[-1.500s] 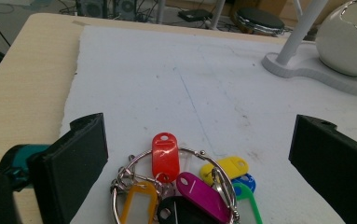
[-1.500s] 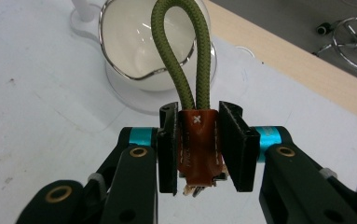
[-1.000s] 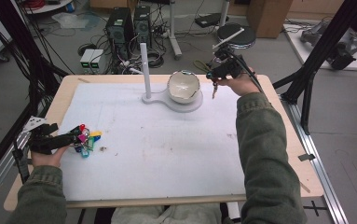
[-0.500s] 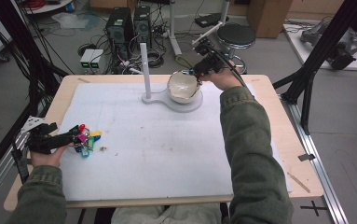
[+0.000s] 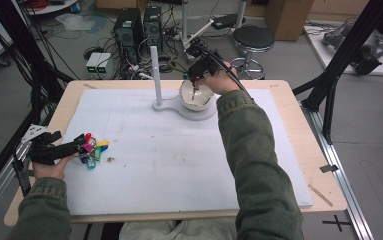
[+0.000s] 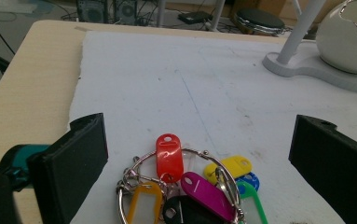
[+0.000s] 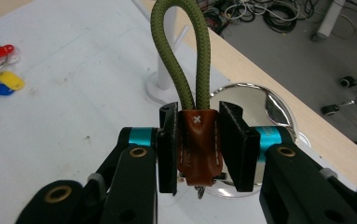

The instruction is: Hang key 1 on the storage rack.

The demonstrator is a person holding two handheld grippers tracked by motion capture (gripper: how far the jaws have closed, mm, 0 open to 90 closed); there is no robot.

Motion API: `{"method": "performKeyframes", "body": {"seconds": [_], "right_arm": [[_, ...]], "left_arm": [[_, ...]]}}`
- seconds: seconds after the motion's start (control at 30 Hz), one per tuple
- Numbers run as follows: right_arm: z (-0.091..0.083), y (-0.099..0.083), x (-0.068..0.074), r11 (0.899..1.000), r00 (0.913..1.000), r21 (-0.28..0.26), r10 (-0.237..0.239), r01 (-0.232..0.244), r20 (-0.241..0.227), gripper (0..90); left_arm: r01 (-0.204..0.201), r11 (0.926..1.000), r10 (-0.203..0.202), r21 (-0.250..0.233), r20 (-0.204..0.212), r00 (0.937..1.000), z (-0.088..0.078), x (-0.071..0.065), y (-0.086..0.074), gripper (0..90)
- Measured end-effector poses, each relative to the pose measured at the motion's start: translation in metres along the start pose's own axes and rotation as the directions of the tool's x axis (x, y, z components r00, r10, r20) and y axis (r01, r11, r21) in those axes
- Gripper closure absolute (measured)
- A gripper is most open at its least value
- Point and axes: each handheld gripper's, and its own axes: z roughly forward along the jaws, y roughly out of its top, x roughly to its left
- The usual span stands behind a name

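The right tool is pinching a brown leather key fob between its two black pads, which press on the fob's sides. An olive-green cord loop rises out of the top of the fob, well above the pads, and a bit of metal pokes out below it. In the high view this right tool hangs at the far side of the surface, right over the white bowl that sits on a white stand with an upright post.

At the near left, the left tool has its jaws spread wide. A ring of coloured key tags lies on the white mat between them, touching neither pad. The red tag points toward the far edge.
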Motion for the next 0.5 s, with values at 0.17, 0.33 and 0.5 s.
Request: {"method": "performKeyframes", "body": {"seconds": [0.17, 0.33, 0.5], "right_arm": [[0.008, 0.007, 0.012, 1.0, 0.9995, 0.005, -0.023, 0.023, -0.022, 68.8], [0.013, 0.011, 0.018, 0.999, 0.9989, 0.005, -0.036, 0.036, -0.029, 68.7], [0.02, 0.016, 0.024, 0.999, 0.9978, 0.001, -0.054, 0.054, -0.04, 68.5]], "left_arm": [[0.004, 1.0, -0.004, -0.001, -0.002, 1.0, 0.001, 0.001, 0.0, 4.9], [0.006, 1.0, -0.006, -0.003, -0.002, 1.0, 0.001, 0.001, 0.0, 4.9], [0.001, 1.0, -0.001, 0.001, -0.005, 1.0, 0.001, 0.001, 0.0, 4.9]]}}
